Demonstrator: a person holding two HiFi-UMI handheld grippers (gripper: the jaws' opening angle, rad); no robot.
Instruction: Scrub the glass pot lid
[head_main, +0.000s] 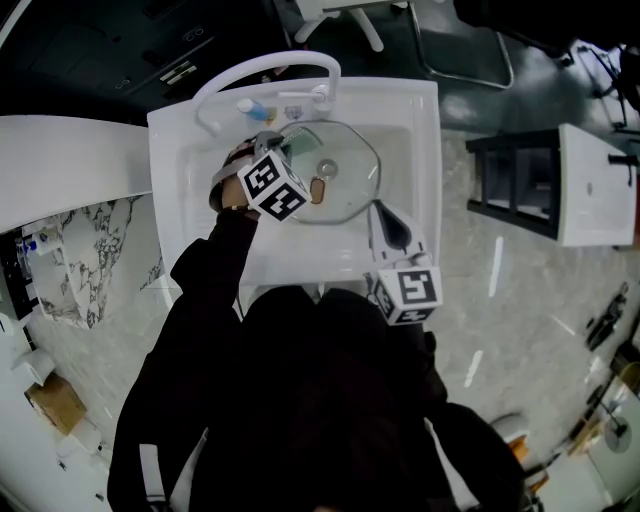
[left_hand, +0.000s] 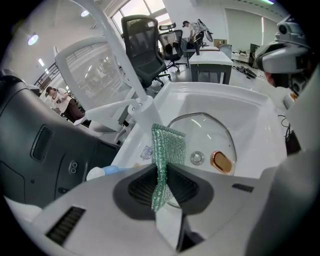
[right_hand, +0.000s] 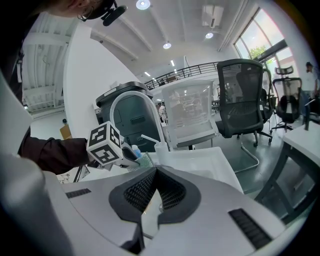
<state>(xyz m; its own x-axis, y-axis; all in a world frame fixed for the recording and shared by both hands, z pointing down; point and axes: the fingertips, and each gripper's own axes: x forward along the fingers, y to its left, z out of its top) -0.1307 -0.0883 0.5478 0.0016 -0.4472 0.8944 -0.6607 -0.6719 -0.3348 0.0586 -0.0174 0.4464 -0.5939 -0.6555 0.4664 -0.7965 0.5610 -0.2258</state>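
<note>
The glass pot lid (head_main: 345, 185) lies tilted in the white sink (head_main: 425, 150), its metal knob (left_hand: 197, 158) beside a copper-coloured oval (left_hand: 222, 162). My left gripper (head_main: 283, 142) is over the lid's far-left edge, shut on a green mesh scrubber (left_hand: 167, 142) that sticks up out of the jaws. In the left gripper view the gripper (left_hand: 161, 165) points down at the lid (left_hand: 205, 132). My right gripper (head_main: 378, 208) is at the lid's near-right rim, shut on the lid's edge (right_hand: 150, 209). The right gripper view shows the left gripper's marker cube (right_hand: 105, 144) and the scrubber (right_hand: 145, 160).
A white arched faucet (head_main: 270, 68) stands at the sink's back edge, with a blue-capped bottle (head_main: 250, 105) beside it. A white curved counter (head_main: 70, 150) is at the left and a dark table (head_main: 520, 180) at the right. Office chairs (left_hand: 145, 50) stand beyond the sink.
</note>
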